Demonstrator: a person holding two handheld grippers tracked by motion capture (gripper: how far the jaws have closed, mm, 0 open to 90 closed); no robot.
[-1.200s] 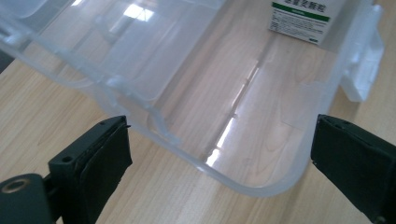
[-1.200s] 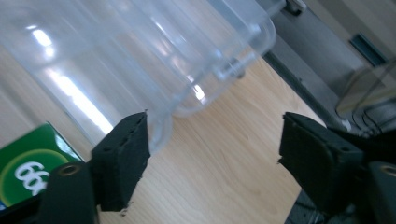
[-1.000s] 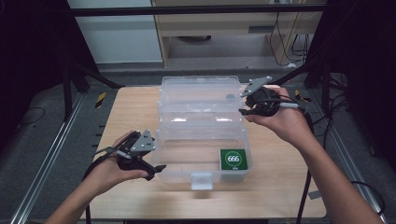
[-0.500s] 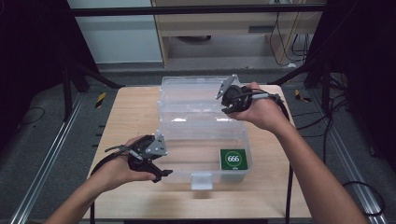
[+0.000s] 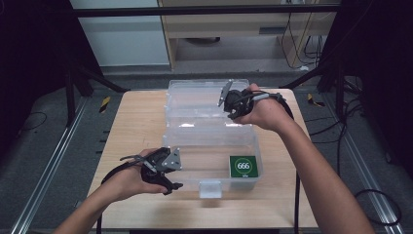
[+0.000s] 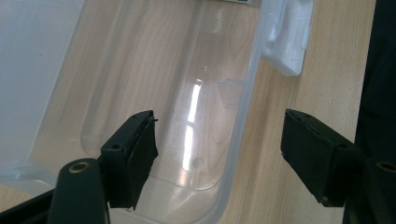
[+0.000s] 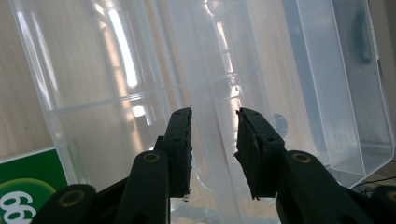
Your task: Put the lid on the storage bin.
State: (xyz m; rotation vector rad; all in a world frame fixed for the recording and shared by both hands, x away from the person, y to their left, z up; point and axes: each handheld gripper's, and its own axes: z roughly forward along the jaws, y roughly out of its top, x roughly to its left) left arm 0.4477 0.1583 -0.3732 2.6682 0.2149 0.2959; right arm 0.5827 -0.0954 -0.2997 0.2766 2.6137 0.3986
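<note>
A clear plastic box (image 5: 190, 176) stands on the wooden table with its lid (image 5: 195, 95) folded flat behind it. My left gripper (image 5: 171, 176) is at the box's front left corner. Its jaws (image 6: 219, 154) stand wide open astride the front wall (image 6: 243, 121) without touching it, and they have just been closing. My right gripper (image 5: 230, 108) hangs over the right part of the hinge line. Its jaws (image 7: 215, 140) have just been closing to a narrow gap, with the clear ridge (image 7: 212, 84) between box and lid seen in that gap.
A green label marked 666 (image 5: 242, 166) sits inside the box at the front right (image 7: 23, 186). A white latch tab (image 5: 210, 187) juts from the front wall (image 6: 287, 42). Metal rails and cables run along the floor on both sides of the table (image 5: 131, 126).
My right gripper has swung left from beside the lid's right edge to over the hinge line. My left gripper has edged right up to the box's front corner.
</note>
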